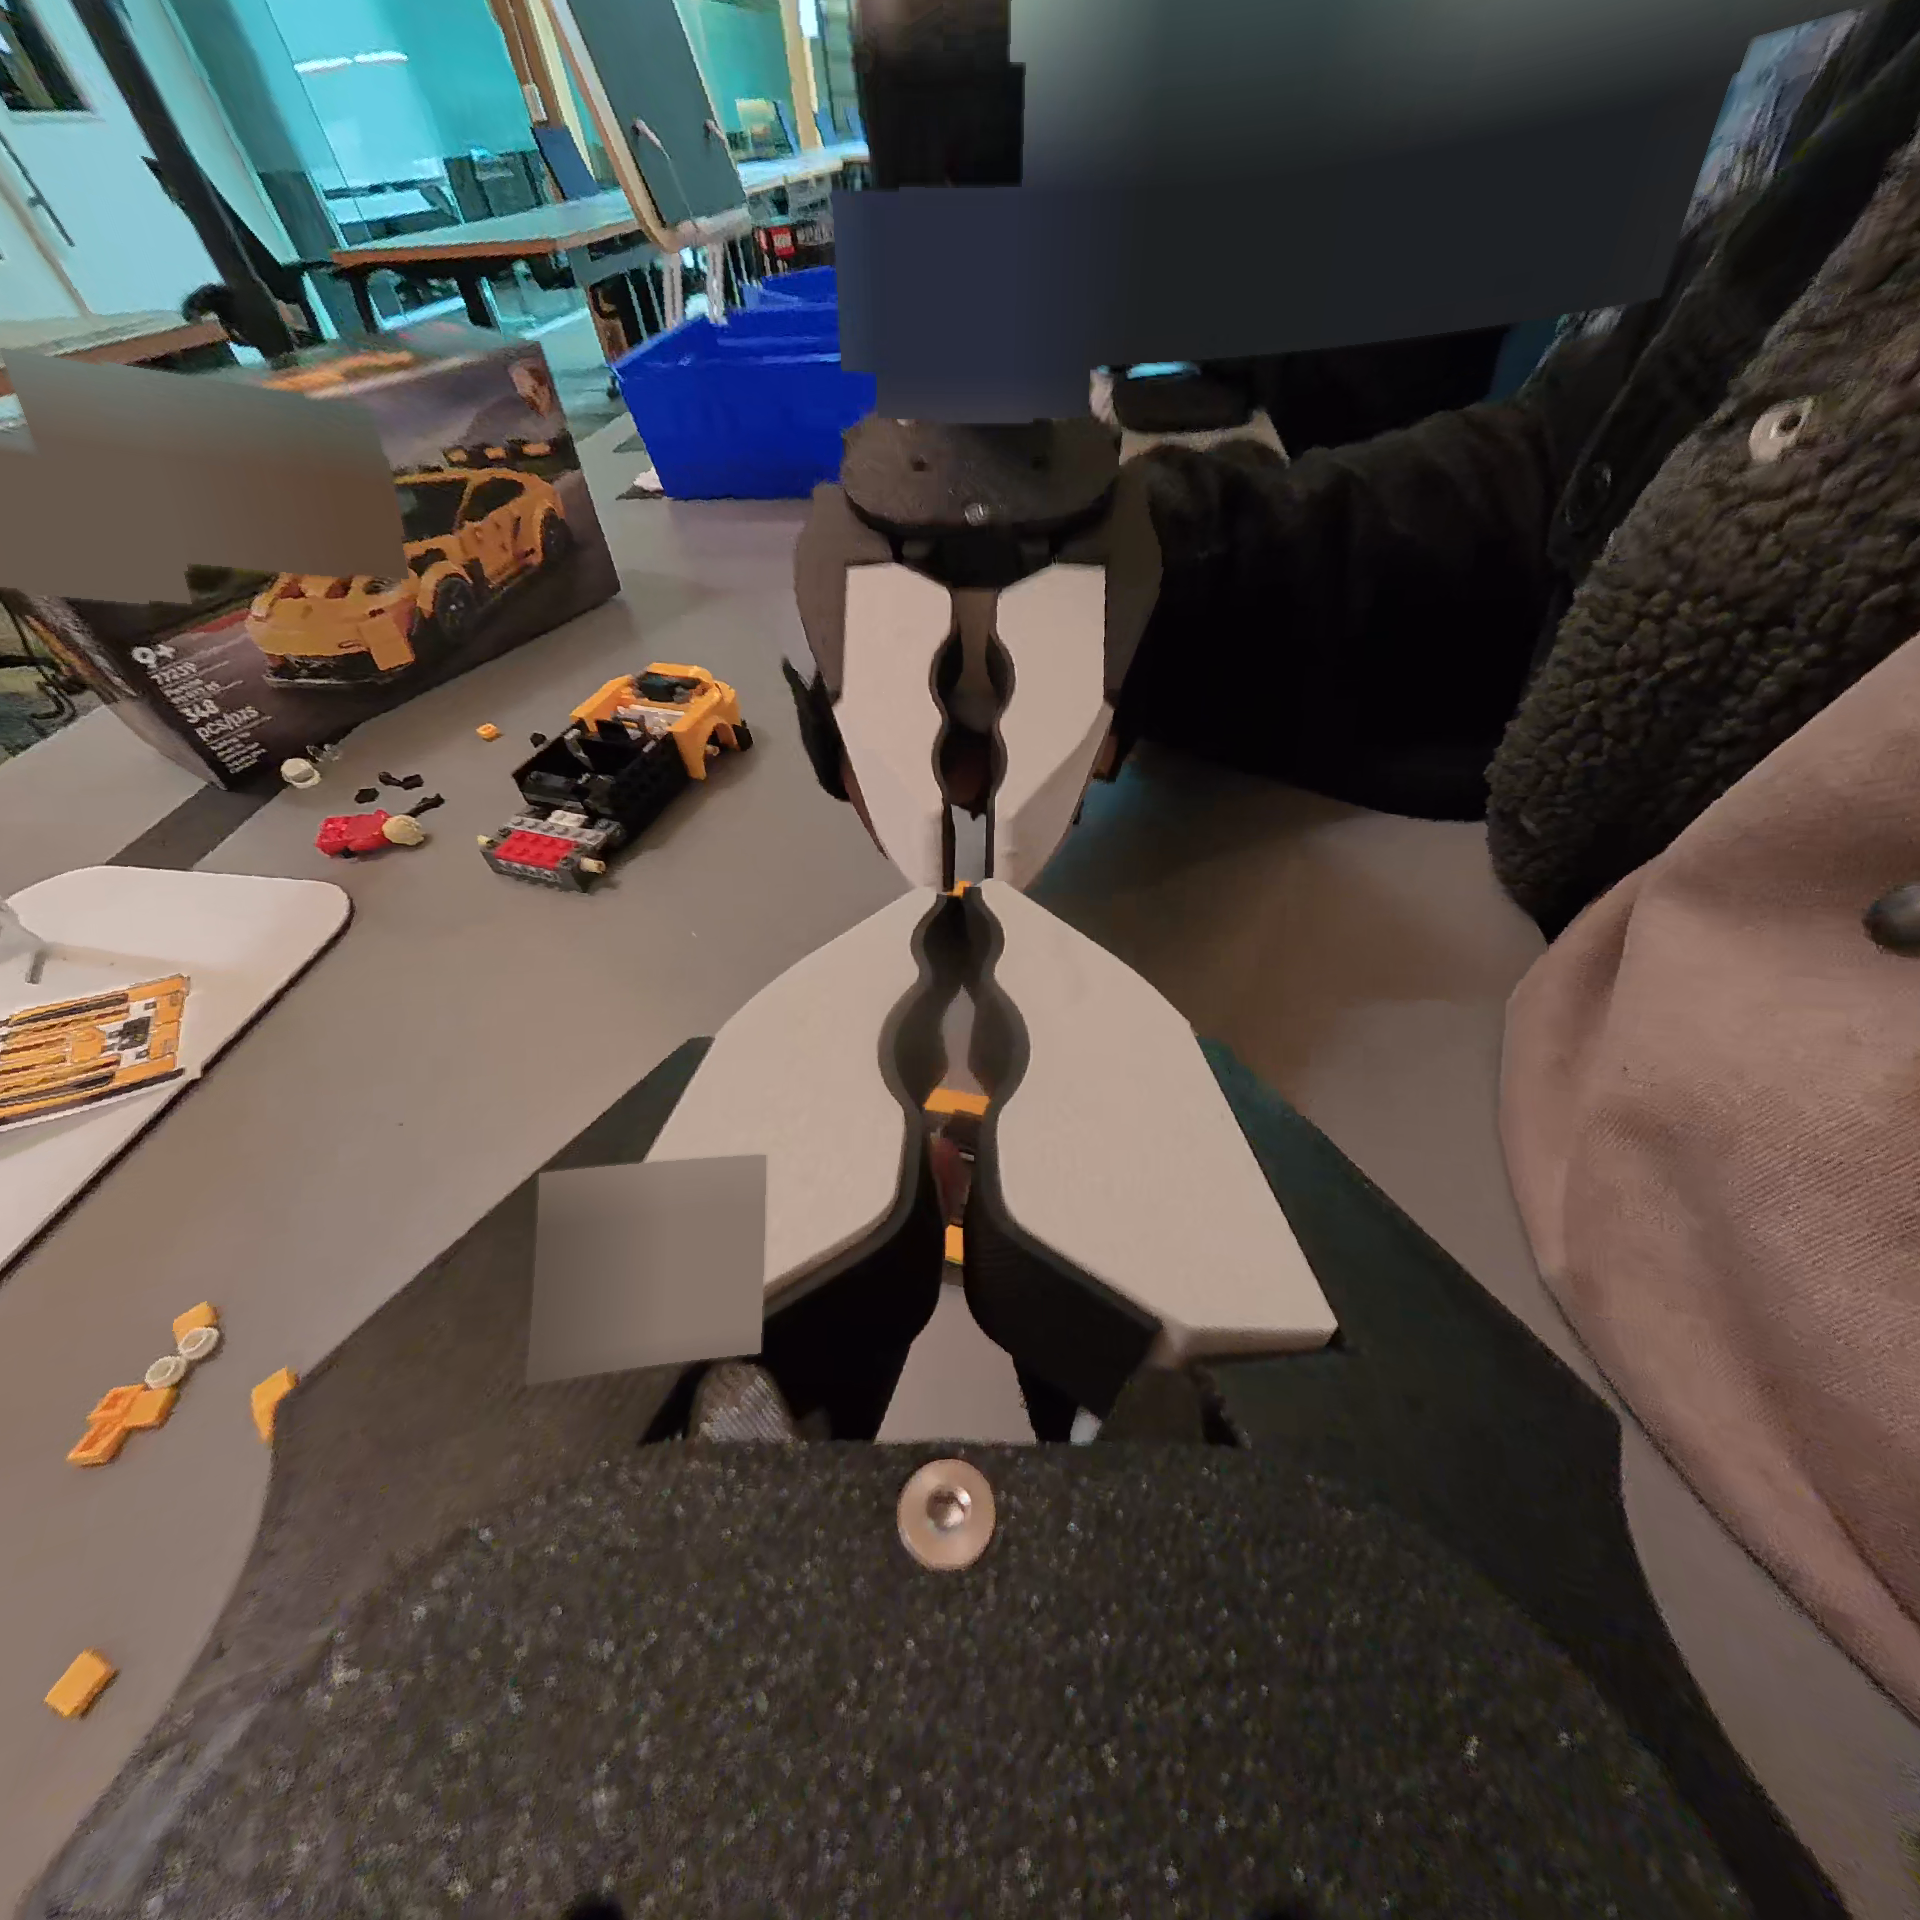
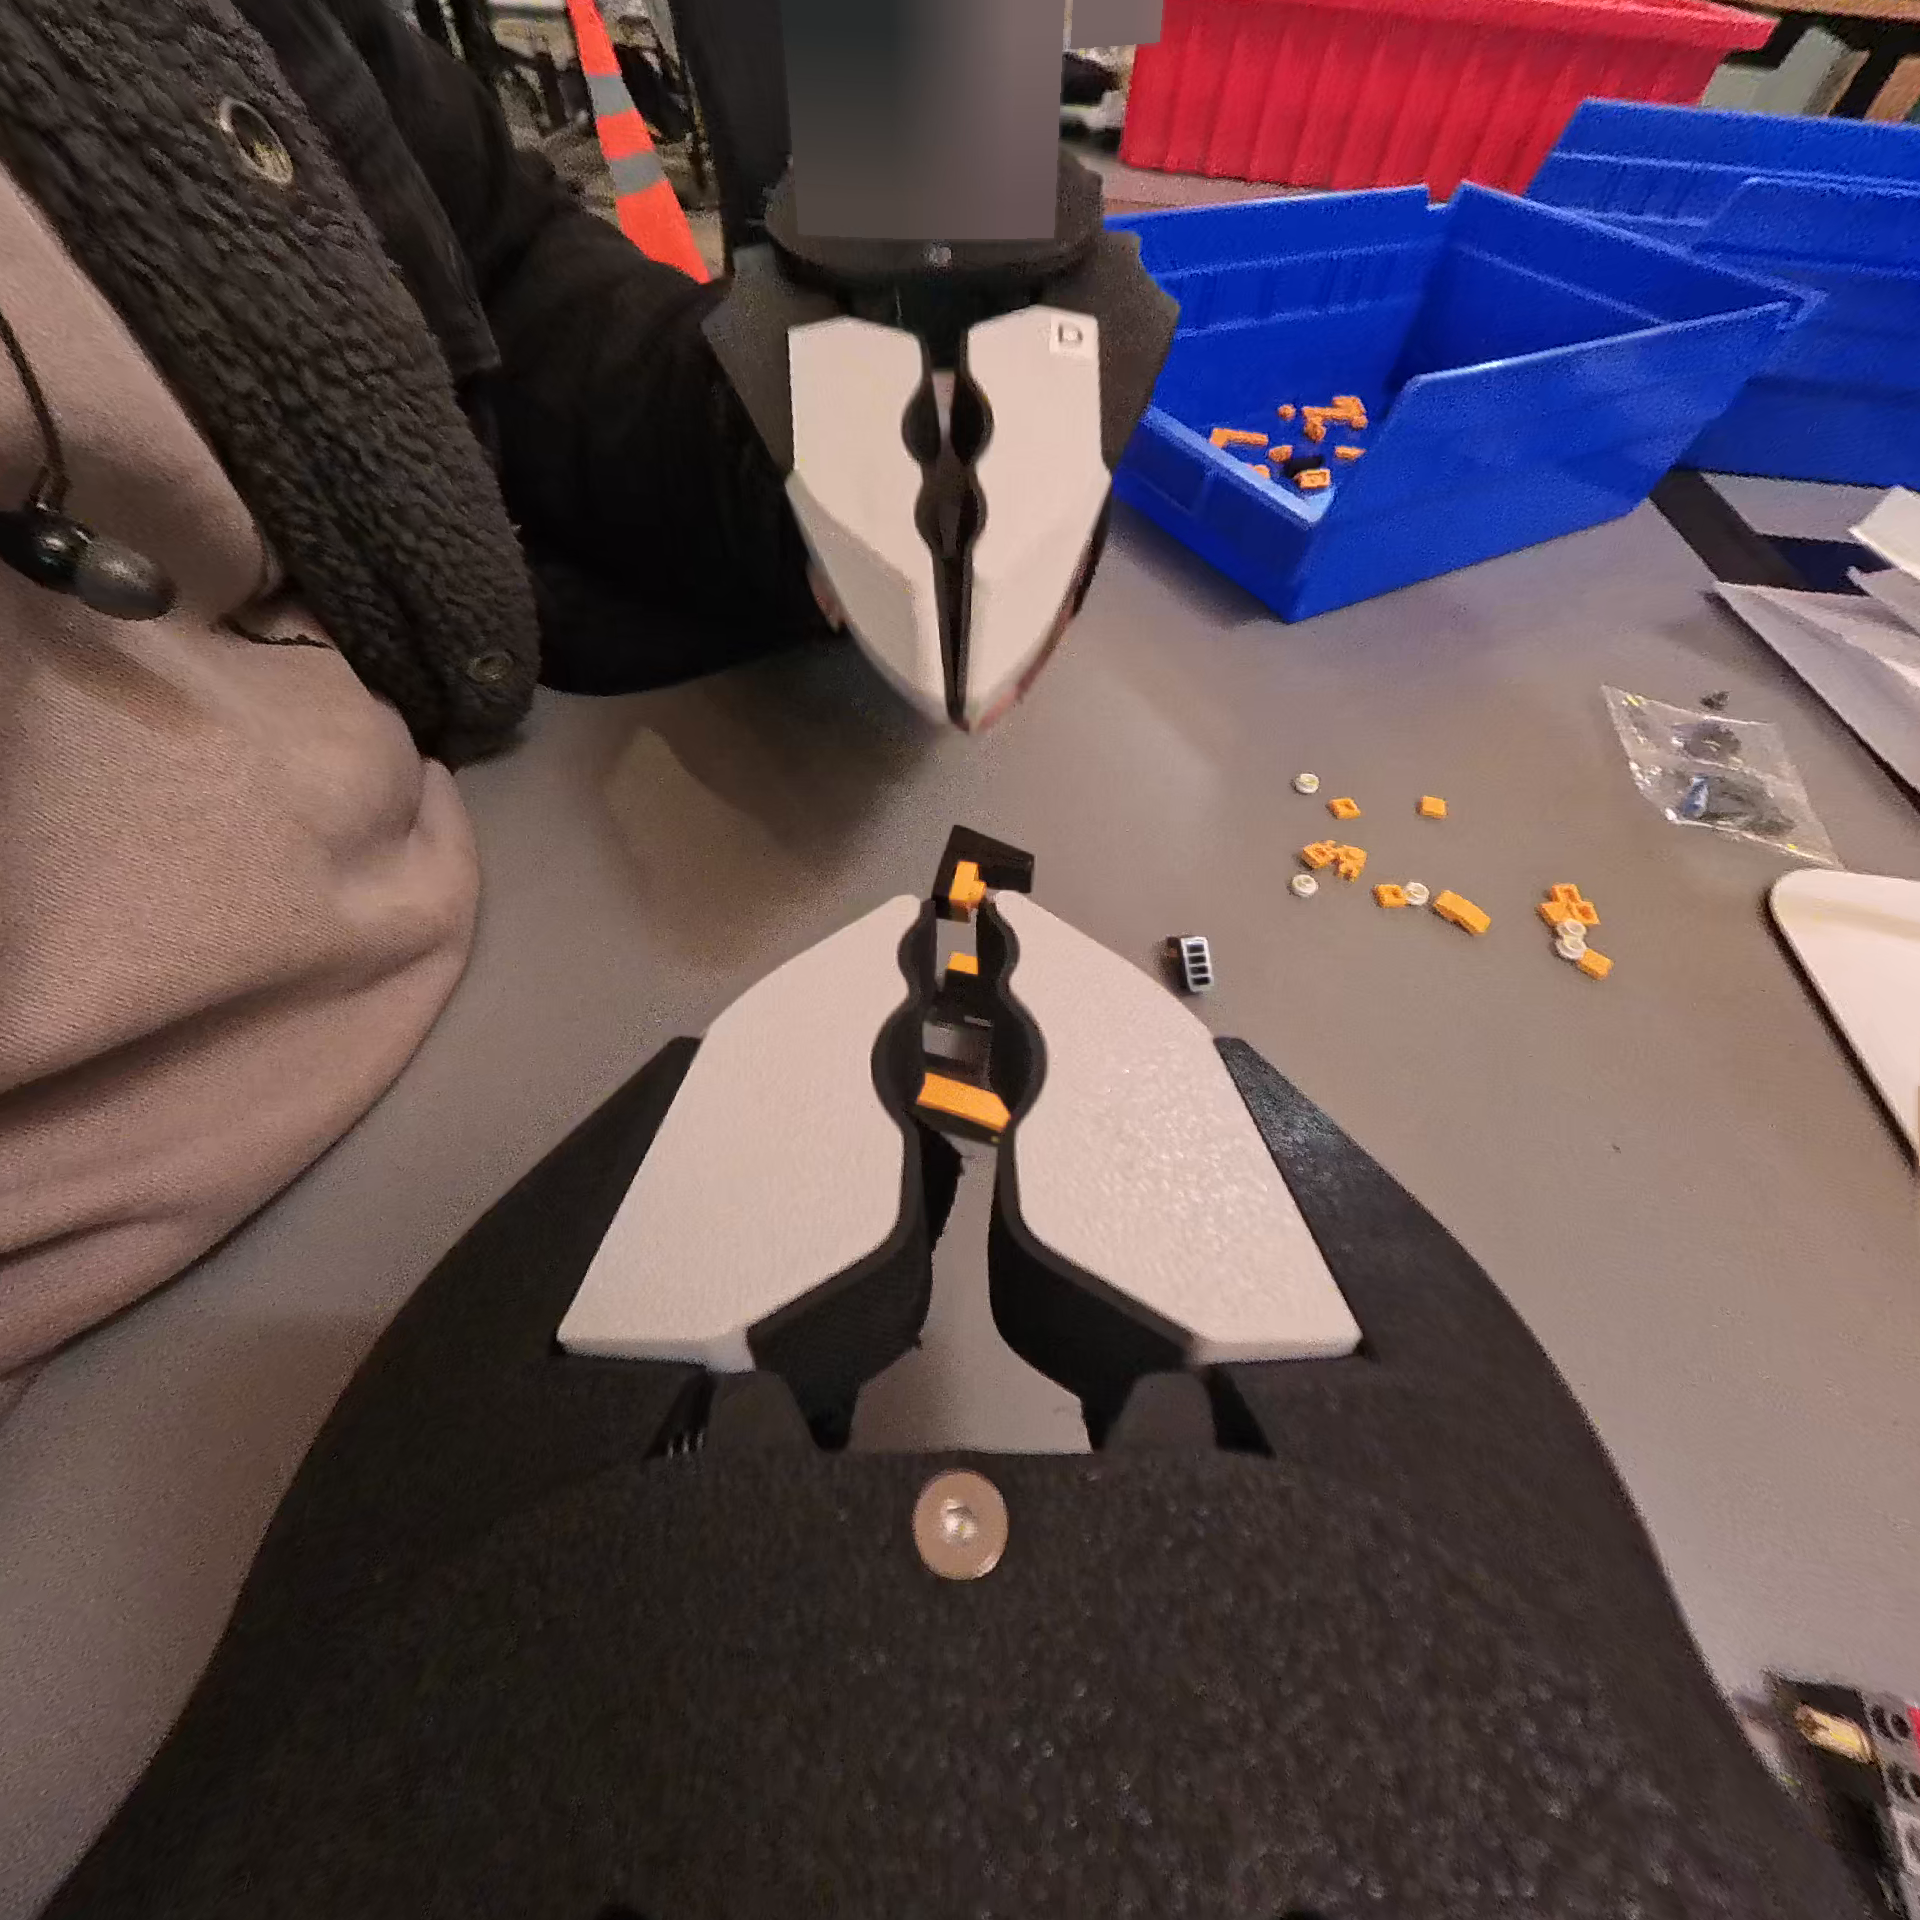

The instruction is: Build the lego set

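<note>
Orange-black lego piece sits clamped between right jaws (left jaws together).

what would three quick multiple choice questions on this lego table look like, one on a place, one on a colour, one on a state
1. Where is the half-built car? A in a bin; B on the table beside the box; C in a gripper.
2. What colour is the bin holding loose orange pieces? A blue; B green; C white.
3. How is the right gripper? A open, empty; B lying on the table; C shut on an orange and black piece.

Answers: B, the car sits on the grey top near the box; A, its walls are blue; C, the fingers clamp the piece.
</note>
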